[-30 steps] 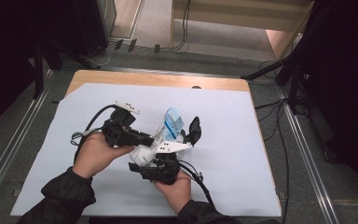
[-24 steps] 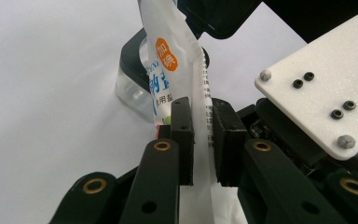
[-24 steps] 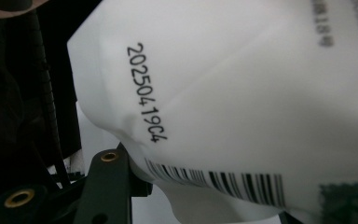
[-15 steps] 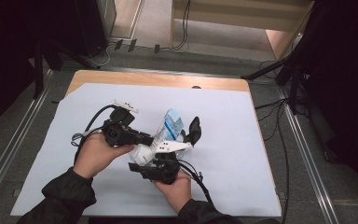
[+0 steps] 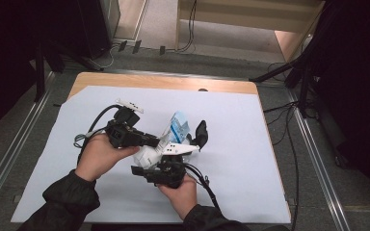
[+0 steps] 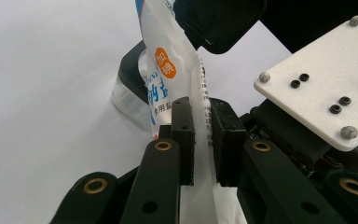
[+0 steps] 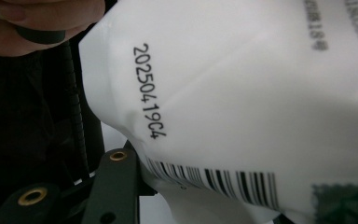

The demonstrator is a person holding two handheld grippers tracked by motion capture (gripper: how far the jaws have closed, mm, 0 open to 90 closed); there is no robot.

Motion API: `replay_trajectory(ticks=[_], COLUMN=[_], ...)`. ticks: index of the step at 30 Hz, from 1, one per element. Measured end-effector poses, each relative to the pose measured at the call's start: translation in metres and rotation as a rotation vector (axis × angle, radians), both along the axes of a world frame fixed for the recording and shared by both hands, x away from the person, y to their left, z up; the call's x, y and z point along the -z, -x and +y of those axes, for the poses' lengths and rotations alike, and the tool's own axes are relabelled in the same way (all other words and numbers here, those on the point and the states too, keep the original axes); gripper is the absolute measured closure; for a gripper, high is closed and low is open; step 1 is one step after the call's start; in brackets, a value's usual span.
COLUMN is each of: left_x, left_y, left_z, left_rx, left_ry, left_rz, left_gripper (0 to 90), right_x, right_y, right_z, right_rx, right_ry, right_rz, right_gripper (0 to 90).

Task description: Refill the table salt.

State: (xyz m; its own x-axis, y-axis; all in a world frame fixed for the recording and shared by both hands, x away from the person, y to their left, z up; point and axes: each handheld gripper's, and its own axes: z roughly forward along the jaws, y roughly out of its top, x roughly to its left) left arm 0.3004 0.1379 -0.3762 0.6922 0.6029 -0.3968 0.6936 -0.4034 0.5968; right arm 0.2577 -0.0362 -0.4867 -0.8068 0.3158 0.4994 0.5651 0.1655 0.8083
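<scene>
A white and blue pouch [image 5: 177, 126] with printed text hangs above the middle of the table, held between both grippers. My left gripper [image 5: 157, 141] comes in from the left, and in the left gripper view its two pads are pressed on the pouch's sealed edge [image 6: 168, 70]. My right gripper [image 5: 185, 139] reaches up from below with the pouch's body between its jaws. One of its black fingers [image 5: 201, 134] shows to the right of the pouch. In the right gripper view the pouch [image 7: 261, 93] sits very close, showing a date code and barcode, and it rests against one black finger [image 7: 114, 186].
A white sheet [image 5: 250, 159] covers most of the wooden table [image 5: 164, 82]. Cables trail from both grippers over the sheet. Metal rails run along the floor on both sides, and dark stands and cables lie beyond the far edge.
</scene>
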Motion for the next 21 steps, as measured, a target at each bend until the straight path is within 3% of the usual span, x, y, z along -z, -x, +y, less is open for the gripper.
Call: replay_trajectory(ticks=[12, 21], left_x=[-0.0046, 0.0006], left_y=[-0.0067, -0.0059], left_z=[-0.0071, -0.0049], left_rx=[0.021, 0.016], left_ry=[-0.049, -0.015], left_rz=[0.022, 0.035], left_gripper=[83.2, 83.2], right_x=[0.0003, 0.0031], right_y=[-0.0019, -0.0021], right_z=[0.0020, -0.0013], right_rx=[-0.007, 0.002], right_ry=[-0.006, -0.009], right_rz=[0.009, 0.004], right_gripper=[56.1, 62.3])
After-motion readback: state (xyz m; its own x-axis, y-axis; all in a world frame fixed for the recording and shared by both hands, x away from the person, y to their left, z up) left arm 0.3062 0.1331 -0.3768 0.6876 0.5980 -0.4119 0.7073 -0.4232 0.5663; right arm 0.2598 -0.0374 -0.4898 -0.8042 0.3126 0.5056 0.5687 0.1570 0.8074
